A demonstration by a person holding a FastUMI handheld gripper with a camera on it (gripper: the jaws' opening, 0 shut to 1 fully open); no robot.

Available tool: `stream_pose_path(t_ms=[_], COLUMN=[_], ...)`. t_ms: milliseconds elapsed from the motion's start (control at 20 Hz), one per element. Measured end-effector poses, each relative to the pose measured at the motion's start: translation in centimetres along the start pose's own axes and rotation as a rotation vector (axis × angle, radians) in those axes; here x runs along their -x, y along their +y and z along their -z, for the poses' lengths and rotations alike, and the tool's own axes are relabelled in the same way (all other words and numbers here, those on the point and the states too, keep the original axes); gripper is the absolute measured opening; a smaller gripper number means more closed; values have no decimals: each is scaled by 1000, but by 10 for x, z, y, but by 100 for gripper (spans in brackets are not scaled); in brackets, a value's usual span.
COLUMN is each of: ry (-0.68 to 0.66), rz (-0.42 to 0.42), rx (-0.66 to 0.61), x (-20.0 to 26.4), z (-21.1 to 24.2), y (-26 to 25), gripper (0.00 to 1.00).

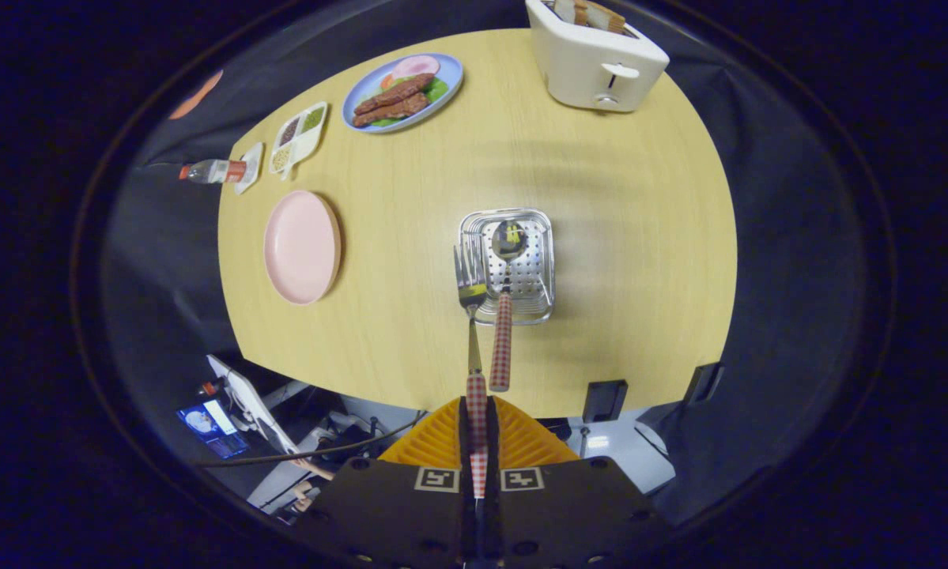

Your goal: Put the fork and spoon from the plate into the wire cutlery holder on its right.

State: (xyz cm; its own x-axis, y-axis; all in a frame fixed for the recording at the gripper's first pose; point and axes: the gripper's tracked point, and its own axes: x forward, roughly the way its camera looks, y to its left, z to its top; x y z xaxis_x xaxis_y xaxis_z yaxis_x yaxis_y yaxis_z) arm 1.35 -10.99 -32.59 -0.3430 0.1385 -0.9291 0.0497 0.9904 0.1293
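My gripper (477, 431) is shut on the fork (471, 316), its orange fingers (434, 441) clamping the red-checked handle. The fork points away from me, its tines hanging over the near left corner of the wire cutlery holder (543, 265). The spoon (504, 316) stands in that holder, bowl down on the perforated bottom, checked handle leaning out toward me beside the fork. The pink plate (302, 246) lies bare on the wooden table, to the left of the holder.
A blue plate of food (402, 91) sits at the table's far side, with a white divided dish (298, 138) and a small bottle (213, 171) to its left. A white toaster (596, 55) stands far right. Equipment and cables lie below the near table edge.
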Motion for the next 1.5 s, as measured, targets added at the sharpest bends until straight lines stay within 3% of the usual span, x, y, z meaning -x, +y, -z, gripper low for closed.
stream_pose_path(t_ms=[350, 900, 1400, 1500], ry=[65, 159, 76, 22], rz=[25, 112, 86, 90], rx=[-137, -134, -131, -115], x=[-2, -20, -18, -14], z=[-20, -32, -24, -23], y=[-2, 2, 19, 24], gripper=[4, 6, 16, 21])
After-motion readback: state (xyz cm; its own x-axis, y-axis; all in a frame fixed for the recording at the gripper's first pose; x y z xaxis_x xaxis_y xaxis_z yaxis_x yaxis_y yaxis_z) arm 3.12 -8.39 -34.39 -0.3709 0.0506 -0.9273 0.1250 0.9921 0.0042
